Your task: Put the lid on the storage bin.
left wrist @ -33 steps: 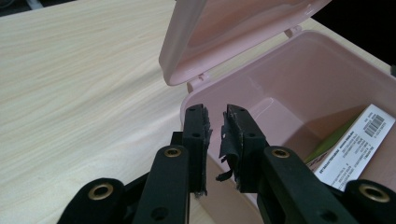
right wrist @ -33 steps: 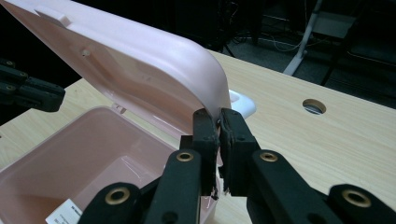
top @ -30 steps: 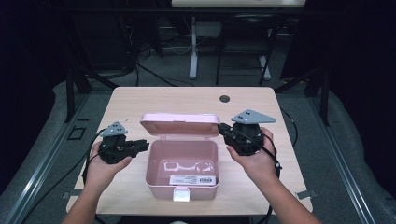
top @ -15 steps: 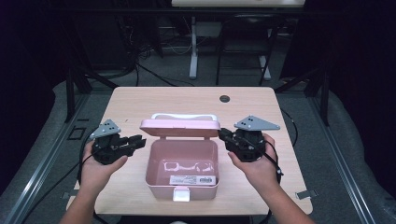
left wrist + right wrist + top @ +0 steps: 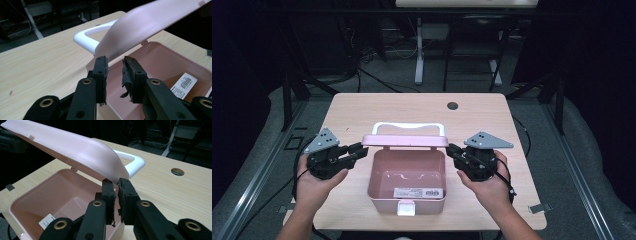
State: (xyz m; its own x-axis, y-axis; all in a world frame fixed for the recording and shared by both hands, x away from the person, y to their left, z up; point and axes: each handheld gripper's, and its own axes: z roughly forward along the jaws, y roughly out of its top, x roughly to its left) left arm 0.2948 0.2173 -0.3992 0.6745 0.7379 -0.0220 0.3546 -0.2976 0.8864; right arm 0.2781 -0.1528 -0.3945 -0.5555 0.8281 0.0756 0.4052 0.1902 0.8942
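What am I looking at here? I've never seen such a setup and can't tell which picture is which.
A person sits at a wooden table with a hand-held gripper in each hand: black two-jawed tongs with a camera on each. The high view looks down from above; the other two look along each gripper's jaws. On the table stands a pink box, open and empty apart from a label inside. Its lid, with a white handle, hangs half raised. The left hand-held gripper is at the lid's left end, its jaws having just been opening, a gap between the pads. The right hand-held gripper has its narrowly parted jaws at the lid's right end; whether they pinch it I cannot tell.
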